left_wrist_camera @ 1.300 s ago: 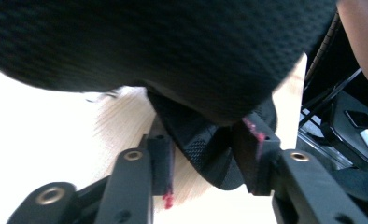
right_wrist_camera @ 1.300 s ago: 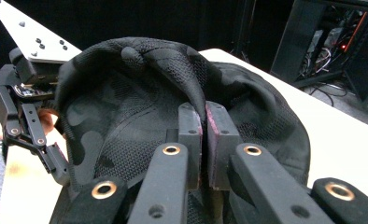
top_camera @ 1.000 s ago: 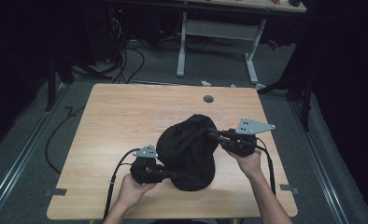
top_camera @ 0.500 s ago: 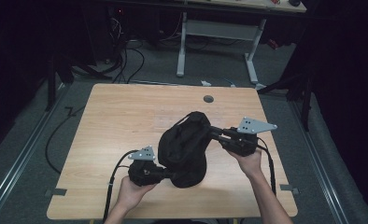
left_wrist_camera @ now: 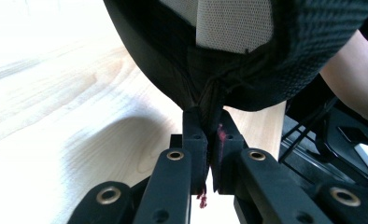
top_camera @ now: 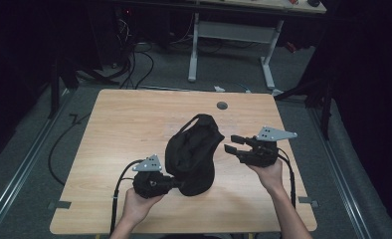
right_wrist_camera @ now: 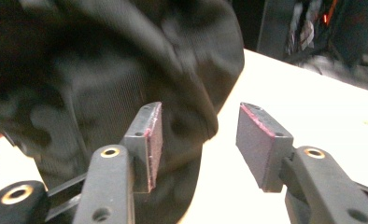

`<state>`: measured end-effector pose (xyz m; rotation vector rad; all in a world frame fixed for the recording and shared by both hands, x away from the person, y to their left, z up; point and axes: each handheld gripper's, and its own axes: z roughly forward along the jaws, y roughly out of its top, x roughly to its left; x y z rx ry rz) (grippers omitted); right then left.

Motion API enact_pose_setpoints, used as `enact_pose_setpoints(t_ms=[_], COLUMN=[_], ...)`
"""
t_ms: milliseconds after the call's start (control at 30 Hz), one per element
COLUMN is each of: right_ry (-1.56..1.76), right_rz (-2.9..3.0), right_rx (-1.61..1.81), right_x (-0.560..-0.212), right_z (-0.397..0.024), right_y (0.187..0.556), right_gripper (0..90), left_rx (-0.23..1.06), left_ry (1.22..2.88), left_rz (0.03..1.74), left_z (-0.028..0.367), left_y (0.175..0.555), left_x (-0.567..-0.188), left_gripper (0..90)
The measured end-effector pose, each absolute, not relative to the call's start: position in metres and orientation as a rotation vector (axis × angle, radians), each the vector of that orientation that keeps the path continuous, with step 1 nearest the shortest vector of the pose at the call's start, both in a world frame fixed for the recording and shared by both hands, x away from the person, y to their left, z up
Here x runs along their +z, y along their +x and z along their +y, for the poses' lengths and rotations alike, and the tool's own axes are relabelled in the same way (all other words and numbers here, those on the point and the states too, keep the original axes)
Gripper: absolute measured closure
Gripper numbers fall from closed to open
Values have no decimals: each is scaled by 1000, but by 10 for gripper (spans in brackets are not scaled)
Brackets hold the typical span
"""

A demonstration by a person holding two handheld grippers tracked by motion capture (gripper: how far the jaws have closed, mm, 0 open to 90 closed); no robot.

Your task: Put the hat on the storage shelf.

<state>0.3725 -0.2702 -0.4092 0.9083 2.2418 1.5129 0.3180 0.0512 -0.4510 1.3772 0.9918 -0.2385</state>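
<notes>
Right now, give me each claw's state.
Left claw: shut on the black bag.
Right claw: open, jaws just been opening, nothing gripped.

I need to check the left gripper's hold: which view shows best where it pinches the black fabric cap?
The left gripper view: the left gripper clamps the black fabric cap by its seam. The high view shows the cap whole; the right gripper view shows its side.

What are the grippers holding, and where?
The left gripper pinches the black bag by a seam at its edge. The right gripper, just opened, holds nothing.

Dim room, grey floor [top_camera: 30,149], white-legged desk [top_camera: 234,35]
</notes>
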Motion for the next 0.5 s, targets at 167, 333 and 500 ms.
enact_pose_setpoints(t_ms=[167, 333, 500], right_ry=[989, 1085, 1179], right_rz=[2251, 2253, 2267], right_rx=[1418, 1331, 1199], right_x=[-424, -445, -470], right_z=[-274, -281, -288], right_y=[371, 370, 367], right_gripper=[484, 471, 463], left_rx=[-209, -177, -143], left_ry=[1343, 1318, 1315], left_rz=[1003, 1015, 1016], left_z=[55, 61, 64], left_y=[320, 324, 325], left_x=[-449, -446, -442], left_gripper=[860, 860, 859])
